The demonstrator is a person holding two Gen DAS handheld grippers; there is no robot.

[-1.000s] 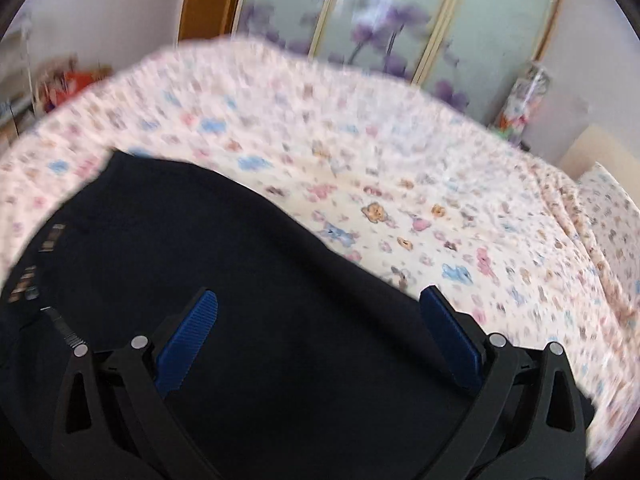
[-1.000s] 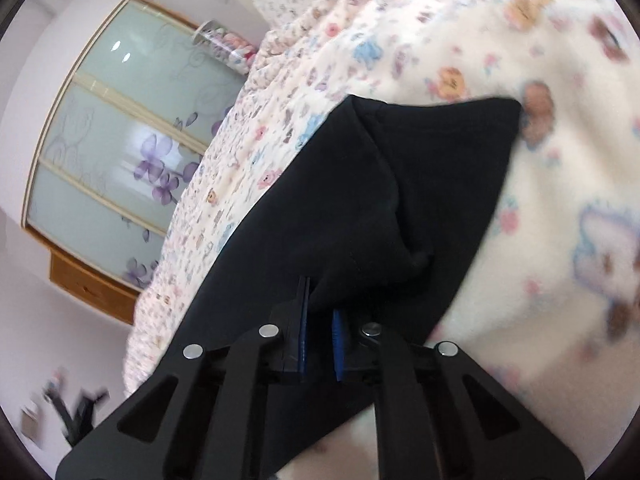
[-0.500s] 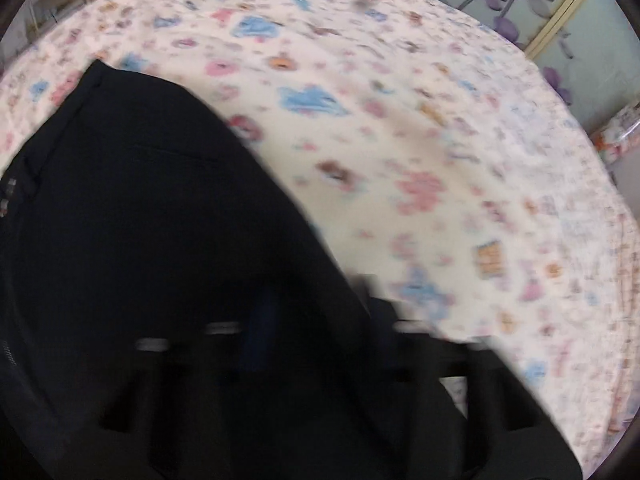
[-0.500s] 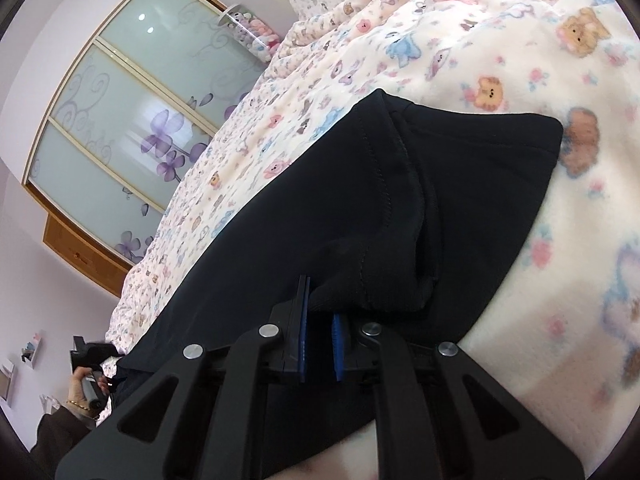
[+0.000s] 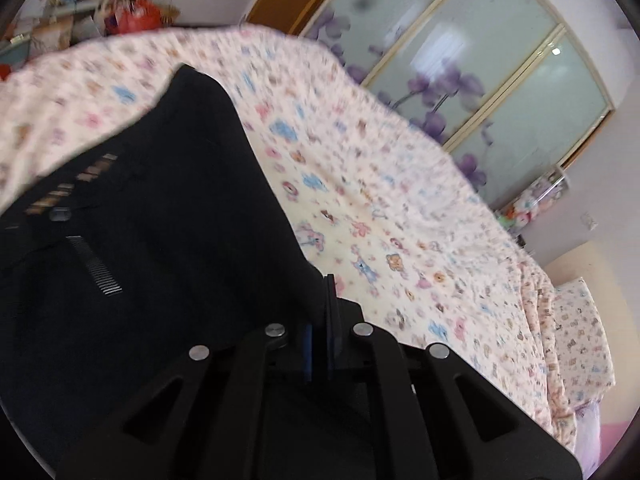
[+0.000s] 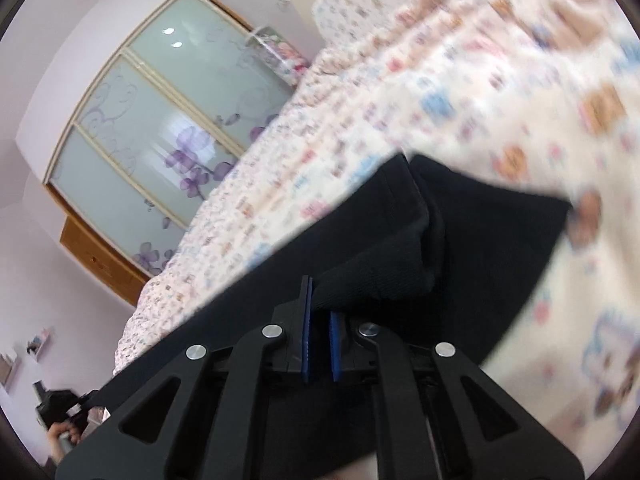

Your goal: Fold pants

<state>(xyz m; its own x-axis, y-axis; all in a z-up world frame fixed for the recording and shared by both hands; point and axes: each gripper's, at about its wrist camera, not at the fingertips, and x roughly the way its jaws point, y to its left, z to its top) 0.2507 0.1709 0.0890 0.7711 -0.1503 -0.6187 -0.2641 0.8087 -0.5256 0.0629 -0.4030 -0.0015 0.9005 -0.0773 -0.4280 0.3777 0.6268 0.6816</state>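
Spread across both views is a bed (image 5: 400,208) under a cream bedspread printed with small bears, with frosted sliding wardrobe doors (image 5: 480,80) painted with purple flowers behind it at about 1 o'clock. Upon the bedspread the black pants (image 5: 152,240) are laid, filling the left wrist view from 7 to 11 o'clock; a zipper (image 5: 94,266) and a row of tan marks are seen near 9 o'clock.

One second ago the left gripper (image 5: 320,332) was held wide open over the cloth; now its blue pads are closed on the pants' edge. The right gripper (image 6: 320,344) is kept clamped on a bunched fold of the pants (image 6: 400,264), as before. With both ends pinched, a lift and fold-over is judged to be ready.
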